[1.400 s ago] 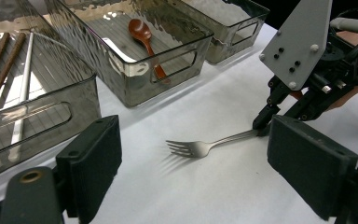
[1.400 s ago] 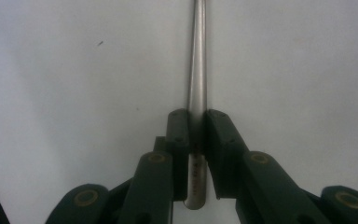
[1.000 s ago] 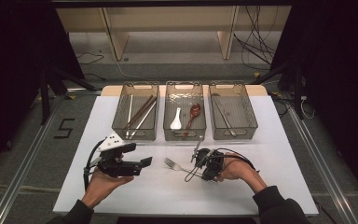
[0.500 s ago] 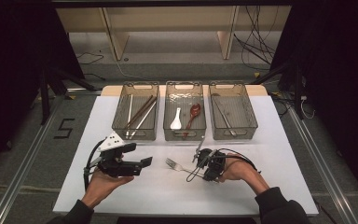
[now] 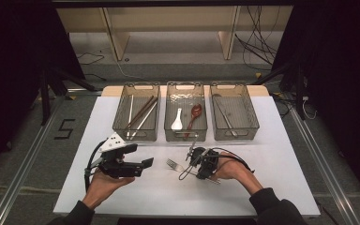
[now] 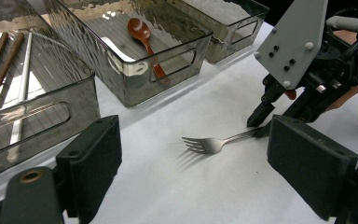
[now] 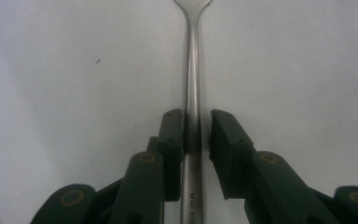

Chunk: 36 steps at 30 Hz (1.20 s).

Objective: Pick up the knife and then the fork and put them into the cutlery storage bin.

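Fork On Table, Straddled By Right Gripper — Sorting Not Finished

Fork (image 5: 174,165) lies flat on the white table (image 5: 272,187), in front of the middle bin (image 5: 185,137), tines toward the person's left. The right gripper (image 5: 193,161) is set down over its handle. In the right gripper view the handle runs between the two jaws; the left pad appears to touch it, while a thin gap shows at the right pad (image 7: 223,140). The jaws have just been opening slightly, with the handle between them, so no firm grip is judged at present. The left gripper (image 5: 145,164) hovers over the table to the fork's left, jaws spread wide and holding nothing.

Work done, as the layout suggests: chopsticks (image 5: 139,113) lie in the left bin (image 5: 136,136), a white spoon (image 5: 177,121) and a red-brown spoon (image 5: 195,113) in the middle bin, and one slim metal utensil (image 5: 225,117) in the right bin (image 5: 236,136); its type cannot be made out.

Work left: the fork is the one loose piece on the table. It has yet to be gripped securely, lifted and placed in a bin, probably the right one.
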Tool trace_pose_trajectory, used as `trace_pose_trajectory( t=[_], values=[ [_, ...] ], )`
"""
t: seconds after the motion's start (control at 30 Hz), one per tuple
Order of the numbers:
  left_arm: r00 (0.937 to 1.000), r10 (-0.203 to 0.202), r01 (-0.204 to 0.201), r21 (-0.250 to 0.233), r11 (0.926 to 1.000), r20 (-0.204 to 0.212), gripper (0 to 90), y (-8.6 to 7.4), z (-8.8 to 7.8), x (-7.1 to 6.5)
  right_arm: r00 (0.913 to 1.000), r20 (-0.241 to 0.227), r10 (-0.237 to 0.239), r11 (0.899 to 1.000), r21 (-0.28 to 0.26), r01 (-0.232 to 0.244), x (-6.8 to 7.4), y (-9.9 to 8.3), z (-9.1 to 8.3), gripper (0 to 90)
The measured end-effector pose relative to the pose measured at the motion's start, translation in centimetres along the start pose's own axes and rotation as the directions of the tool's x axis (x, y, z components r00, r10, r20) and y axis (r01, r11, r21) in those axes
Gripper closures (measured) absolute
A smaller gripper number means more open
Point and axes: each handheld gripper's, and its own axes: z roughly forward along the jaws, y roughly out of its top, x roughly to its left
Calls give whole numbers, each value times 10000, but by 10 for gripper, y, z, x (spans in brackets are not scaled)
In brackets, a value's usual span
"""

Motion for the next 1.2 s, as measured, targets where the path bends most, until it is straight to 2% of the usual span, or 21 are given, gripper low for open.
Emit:
trace_pose_trajectory(
  t=[0.13,0.33,0.5,0.67,0.8,0.87,0.97,1.0,1.1,1.2],
  values=[
    [10000,-33,33,4,10000,-25,172,0,1,0,10000,-11,-55,9997,231,56,2,3,0,809],
    [10000,-2,2,27,10000,-18,172,0,0,0,9998,134,-166,9989,436,160,5,6,1,826],
    [10000,5,-5,8,10000,-16,172,0,0,0,9995,204,-247,9989,397,239,6,6,0,831],
    [10000,14,-14,-13,10000,-29,172,0,-1,1,9996,173,-240,9996,139,237,4,4,-3,833],
    [10000,-47,47,-64,10000,-47,172,0,-1,1,9999,127,-26,9997,-252,29,0,0,-9,833],
    [10000,-58,57,-44,10000,-41,172,0,-1,1,9998,-27,192,9981,-591,-193,-3,-3,-14,833],
    [10000,-64,64,-55,10000,-44,172,0,-1,1,9995,-174,279,9949,-964,-295,-7,-7,-20,833],
    [10000,-65,65,-59,10000,-41,172,0,-1,1,9982,-368,476,9928,-1080,-513,-7,-8,-22,833],
    [10000,-66,66,-81,9999,-39,172,0,-1,1,9949,-660,757,9831,-1619,-855,-13,-13,-30,833],
    [10000,-82,82,-114,9999,-38,172,0,-1,2,9902,-875,1088,9641,-2336,-1266,-21,-19,-40,833]
  ],
)
